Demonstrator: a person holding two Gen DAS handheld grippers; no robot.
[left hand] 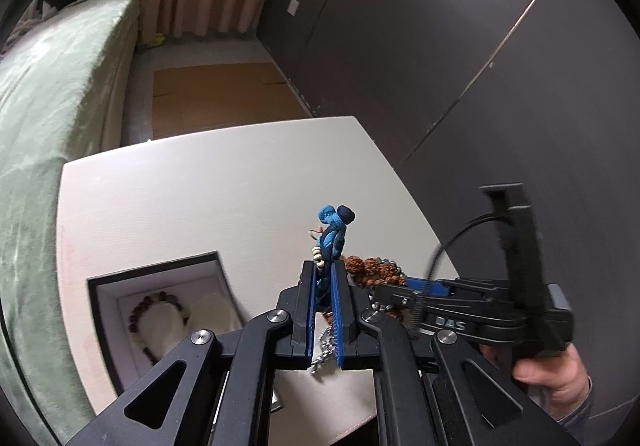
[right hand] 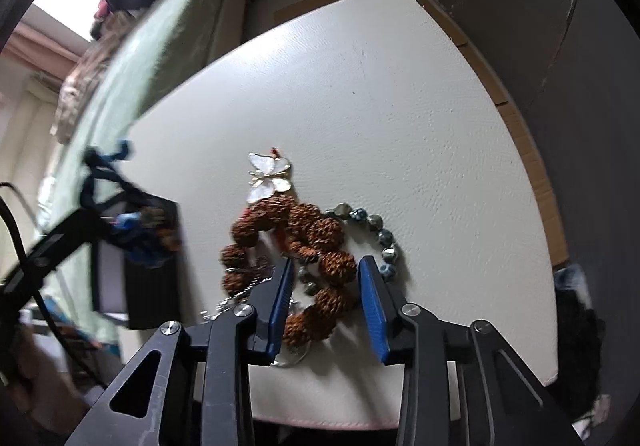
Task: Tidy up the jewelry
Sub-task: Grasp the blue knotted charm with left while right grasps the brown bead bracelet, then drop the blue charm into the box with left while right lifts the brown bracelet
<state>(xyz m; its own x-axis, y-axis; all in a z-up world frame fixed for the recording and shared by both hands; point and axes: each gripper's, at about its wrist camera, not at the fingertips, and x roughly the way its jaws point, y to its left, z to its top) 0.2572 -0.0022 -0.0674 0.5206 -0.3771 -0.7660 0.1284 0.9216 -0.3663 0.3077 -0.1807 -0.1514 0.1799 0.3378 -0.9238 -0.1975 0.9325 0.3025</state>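
Left tool, jaws together, was clamped on a blue knotted cord bracelet with small pale beads, which stood up past my fingertips above the table. Below and left of that tool lay the open jewelry box, a dark beaded bracelet already resting on its pale cushion. Right tool had its jaws apart, straddling the brown seed-bead bracelet without the pads pressing on it. Just ahead of that tool lay a butterfly ornament; just to its right, touching the brown loop, a strand of blue-grey faceted beads.

To place the blue piece well, I judged it best to carry it clear over the box rim and lower it beside the dark bracelet before letting go. The right tool should take one or two brown beads only, clear of the tangled silver chain.

Motion blur smeared the box; its far compartments were cut off by my own linkage. Where the chain ended, and whether it joined the butterfly, could not be made out.
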